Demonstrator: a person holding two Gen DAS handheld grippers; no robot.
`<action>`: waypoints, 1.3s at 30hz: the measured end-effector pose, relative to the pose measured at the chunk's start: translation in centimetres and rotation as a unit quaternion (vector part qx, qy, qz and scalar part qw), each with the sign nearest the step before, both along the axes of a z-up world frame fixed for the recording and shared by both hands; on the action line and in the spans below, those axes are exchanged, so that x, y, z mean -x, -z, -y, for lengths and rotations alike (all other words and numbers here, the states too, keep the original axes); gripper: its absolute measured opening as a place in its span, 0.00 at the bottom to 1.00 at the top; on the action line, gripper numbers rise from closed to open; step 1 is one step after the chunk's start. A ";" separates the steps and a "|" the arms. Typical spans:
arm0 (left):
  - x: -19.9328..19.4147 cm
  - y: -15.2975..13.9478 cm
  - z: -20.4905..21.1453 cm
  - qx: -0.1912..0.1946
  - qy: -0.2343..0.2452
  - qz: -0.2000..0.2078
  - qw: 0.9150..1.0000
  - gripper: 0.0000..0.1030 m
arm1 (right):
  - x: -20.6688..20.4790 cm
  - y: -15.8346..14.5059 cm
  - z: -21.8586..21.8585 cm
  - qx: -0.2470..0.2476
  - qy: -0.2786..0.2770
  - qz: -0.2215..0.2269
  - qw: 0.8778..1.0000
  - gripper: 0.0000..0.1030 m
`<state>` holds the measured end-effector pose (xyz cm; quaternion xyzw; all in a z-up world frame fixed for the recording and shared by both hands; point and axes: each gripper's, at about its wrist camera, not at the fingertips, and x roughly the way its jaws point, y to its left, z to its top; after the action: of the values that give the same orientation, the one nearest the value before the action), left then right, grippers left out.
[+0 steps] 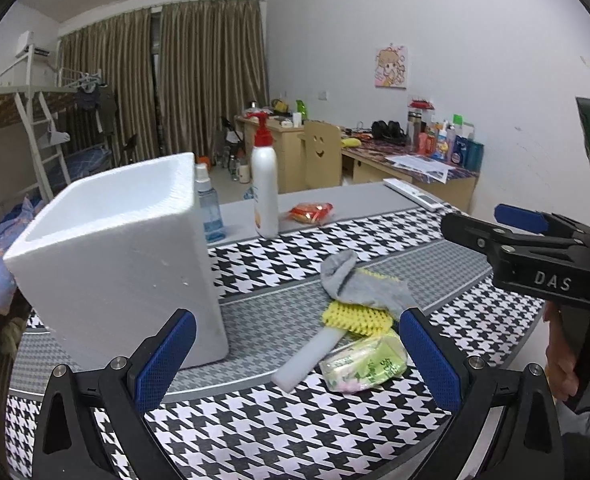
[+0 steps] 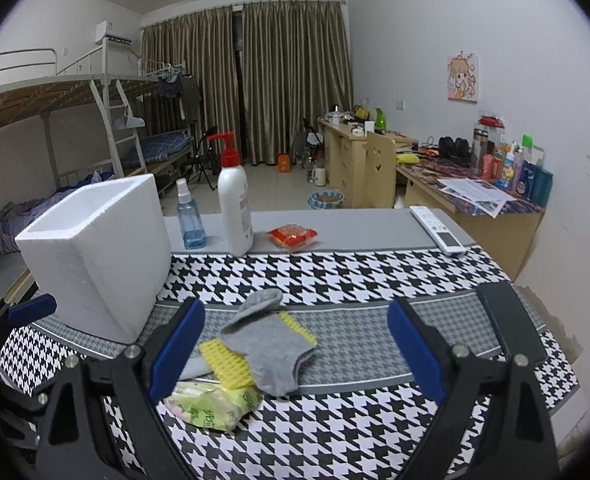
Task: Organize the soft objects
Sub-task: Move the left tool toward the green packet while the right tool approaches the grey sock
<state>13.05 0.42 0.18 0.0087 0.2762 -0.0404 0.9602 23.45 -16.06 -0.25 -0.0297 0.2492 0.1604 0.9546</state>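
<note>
Both the left gripper and right gripper hover wide open and empty above the bench. The grey sock lies draped over a yellow brush beside a tissue pack. The white foam box stands open-topped just left of the pile, likely the bin for soft things.

A houndstooth cloth covers the near part of the table, with bare grey tabletop beyond it. On that grey strip stand a small blue spray bottle and, just beside it, a tall white pump bottle with a red top. A red snack packet lies near the pump bottle, and a white remote control rests well apart at the right edge. Behind, brown curtains hang closed, a metal bunk bed lines the left wall, and a cluttered wooden desk runs along the right under a cartoon poster.
</note>
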 end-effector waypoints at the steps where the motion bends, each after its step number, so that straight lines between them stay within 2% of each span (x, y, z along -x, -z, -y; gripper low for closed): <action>1: -0.1 0.1 0.1 -0.001 0.002 -0.002 1.000 0.99 | -0.1 0.2 0.1 0.002 0.000 -0.003 1.000 0.92; 20: -1.4 2.5 1.1 0.013 0.022 -0.038 0.999 0.99 | -0.8 2.0 1.5 -0.018 -0.010 -0.027 0.999 0.92; 39: -2.9 4.5 2.5 0.025 0.017 -0.072 0.997 0.99 | -2.5 4.3 2.3 0.001 -0.028 -0.065 0.997 0.92</action>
<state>15.94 -2.07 -4.36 -0.0134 0.3431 -0.0642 0.9370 25.98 -18.35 -4.51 -0.0273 0.3102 0.1881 0.9315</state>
